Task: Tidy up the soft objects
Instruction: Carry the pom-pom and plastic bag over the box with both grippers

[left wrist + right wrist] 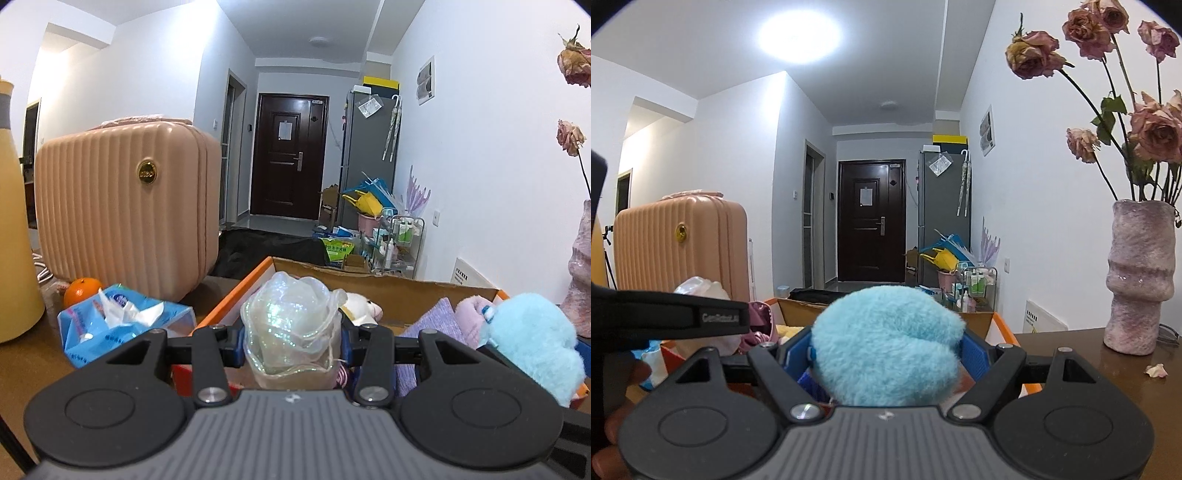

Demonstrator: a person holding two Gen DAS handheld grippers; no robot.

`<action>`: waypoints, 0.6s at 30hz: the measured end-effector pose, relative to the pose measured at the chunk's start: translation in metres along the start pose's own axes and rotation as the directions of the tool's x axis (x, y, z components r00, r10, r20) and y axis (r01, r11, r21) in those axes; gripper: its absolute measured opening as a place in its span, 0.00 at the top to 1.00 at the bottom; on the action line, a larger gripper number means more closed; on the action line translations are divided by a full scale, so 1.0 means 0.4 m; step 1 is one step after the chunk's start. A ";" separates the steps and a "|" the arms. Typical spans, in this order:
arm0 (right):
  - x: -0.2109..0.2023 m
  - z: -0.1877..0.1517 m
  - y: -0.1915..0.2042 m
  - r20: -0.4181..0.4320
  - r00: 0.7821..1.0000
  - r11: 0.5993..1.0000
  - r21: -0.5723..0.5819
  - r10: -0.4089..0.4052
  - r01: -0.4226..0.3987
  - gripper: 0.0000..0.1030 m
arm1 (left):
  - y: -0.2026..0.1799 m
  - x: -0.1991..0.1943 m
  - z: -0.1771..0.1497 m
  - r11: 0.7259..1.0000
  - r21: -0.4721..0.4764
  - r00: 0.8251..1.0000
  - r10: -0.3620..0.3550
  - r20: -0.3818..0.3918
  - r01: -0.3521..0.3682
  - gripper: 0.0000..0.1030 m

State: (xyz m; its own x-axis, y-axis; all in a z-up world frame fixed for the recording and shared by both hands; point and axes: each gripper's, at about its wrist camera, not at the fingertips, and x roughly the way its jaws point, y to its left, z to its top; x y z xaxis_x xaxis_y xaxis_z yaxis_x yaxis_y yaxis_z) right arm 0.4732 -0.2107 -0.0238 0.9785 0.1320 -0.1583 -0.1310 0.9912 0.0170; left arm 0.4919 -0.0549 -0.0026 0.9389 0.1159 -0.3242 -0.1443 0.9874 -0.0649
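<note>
Iridescent sheer organza bundle [291, 325] clamped in left gripper [291, 345]; fluffy light-blue plush ball [886, 347] clamped in right gripper [886, 354], both above orange-rimmed cardboard box [388, 291].

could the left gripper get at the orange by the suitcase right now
Probably not yet: the left gripper is shut on an iridescent mesh ball. The orange itself sits uncovered beside the tissue pack.

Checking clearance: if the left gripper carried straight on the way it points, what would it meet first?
Probably the white plush toy lying in the cardboard box, just beyond the iridescent mesh puff the left gripper holds; depth is unclear.
</note>
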 end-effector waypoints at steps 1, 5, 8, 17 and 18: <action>0.008 0.001 0.001 0.001 1.000 1.000 0.000 0.000 0.000 0.22 | -0.001 0.005 0.001 1.000 0.003 1.000 0.001 0.004 -0.001 0.57; 0.037 0.003 0.004 -0.004 1.000 1.000 0.004 -0.004 0.004 0.22 | -0.007 0.026 0.009 1.000 0.012 1.000 0.005 0.014 -0.005 0.57; 0.058 0.006 0.004 -0.006 1.000 1.000 0.011 -0.008 0.008 0.22 | -0.011 0.043 0.014 1.000 0.015 1.000 0.011 0.021 -0.011 0.57; 0.105 0.009 0.011 0.003 1.000 1.000 0.007 -0.018 0.018 0.22 | -0.026 0.091 0.029 1.000 0.013 0.999 0.021 0.027 -0.021 0.57; 0.108 0.008 0.012 0.005 1.000 1.000 0.006 -0.019 0.019 0.22 | -0.026 0.097 0.030 1.000 0.013 0.999 0.022 0.028 -0.022 0.57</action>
State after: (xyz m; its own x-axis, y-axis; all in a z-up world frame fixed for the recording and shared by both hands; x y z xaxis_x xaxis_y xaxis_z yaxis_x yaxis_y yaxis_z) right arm 0.5153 -0.2001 -0.0274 0.9815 0.1133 -0.1541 -0.1116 0.9936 0.0196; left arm 0.5337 -0.0593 -0.0031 0.9440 0.1404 -0.2987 -0.1611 0.9859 -0.0458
